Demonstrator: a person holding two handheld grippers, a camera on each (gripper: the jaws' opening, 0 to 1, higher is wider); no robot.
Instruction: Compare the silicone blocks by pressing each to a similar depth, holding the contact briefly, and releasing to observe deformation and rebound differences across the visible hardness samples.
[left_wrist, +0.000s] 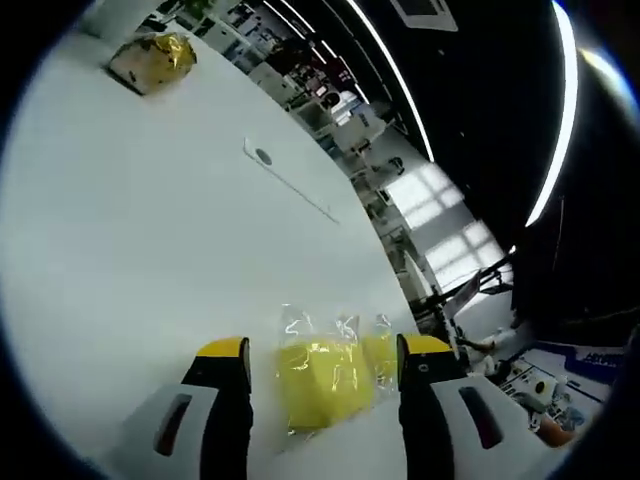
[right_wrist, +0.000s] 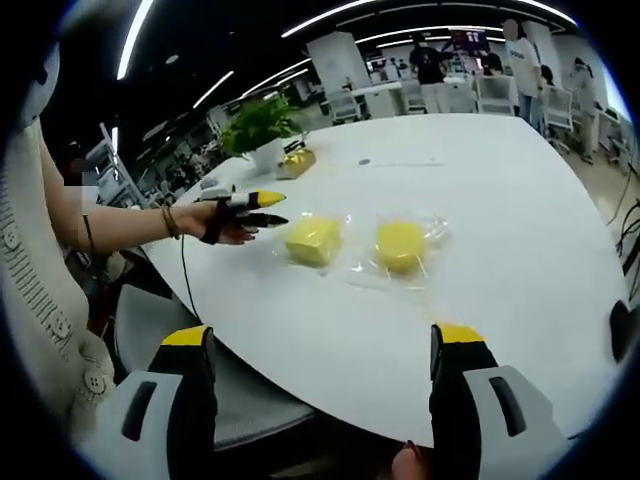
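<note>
Two yellow silicone blocks lie in clear bags on the white table (right_wrist: 520, 250). In the right gripper view the squarer block (right_wrist: 313, 240) sits left of the rounder one (right_wrist: 402, 245). My left gripper (right_wrist: 270, 208), held in a hand, points at the squarer block from the left, just short of it. In the left gripper view that block (left_wrist: 320, 385) lies just ahead of my open left gripper (left_wrist: 326, 347), and the other block (left_wrist: 380, 355) is behind it. My right gripper (right_wrist: 322, 336) is open, back from both blocks near the table's edge.
A gold-wrapped item (left_wrist: 152, 60) sits far across the table, by a potted plant (right_wrist: 262, 125). A flat cover plate (left_wrist: 262, 156) is set in the tabletop. A knit sleeve (right_wrist: 40, 300) is at the left. People (right_wrist: 430, 65) and chairs stand in the background.
</note>
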